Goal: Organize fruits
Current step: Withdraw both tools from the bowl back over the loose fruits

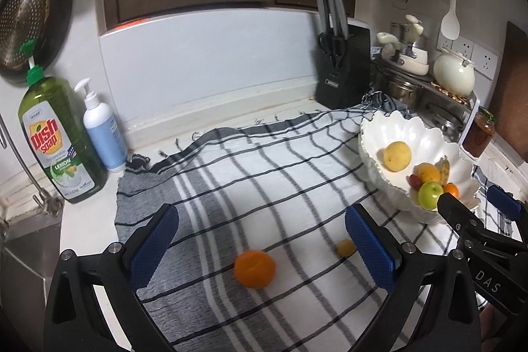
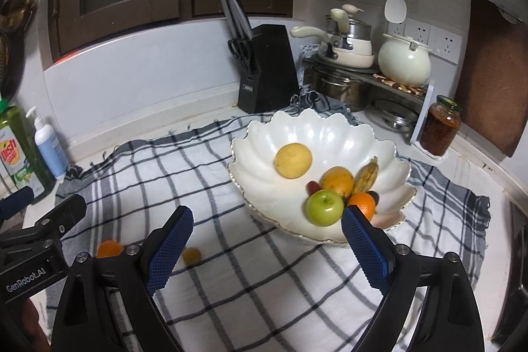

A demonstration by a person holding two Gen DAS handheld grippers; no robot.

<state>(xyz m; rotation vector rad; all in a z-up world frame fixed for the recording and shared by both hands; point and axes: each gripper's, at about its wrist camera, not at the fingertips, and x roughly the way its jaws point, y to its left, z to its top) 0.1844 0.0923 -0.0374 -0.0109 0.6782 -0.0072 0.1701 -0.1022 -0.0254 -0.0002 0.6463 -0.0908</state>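
An orange [image 1: 254, 268] lies on the checked cloth [image 1: 264, 174] between the fingers of my open, empty left gripper [image 1: 262, 248]. A small yellow fruit [image 1: 345, 248] lies just inside its right finger. The white scalloped bowl [image 1: 373, 134] at the right holds a yellow fruit [image 1: 397, 156], a green apple [image 1: 430, 194] and several others. My right gripper [image 2: 267, 248] is open and empty, just in front of the bowl [image 2: 264, 150]. In the right wrist view, the orange [image 2: 109, 248] and small yellow fruit [image 2: 191, 255] lie left of its left finger. The left gripper [image 2: 36, 203] shows at the left edge.
A dish soap bottle [image 1: 59, 137] and a pump bottle [image 1: 102, 127] stand at the left by the sink [image 1: 29, 240]. A knife block [image 1: 343, 68] stands at the back. Pots, a white kettle [image 2: 404, 60] and a jar [image 2: 439, 124] crowd the right back corner.
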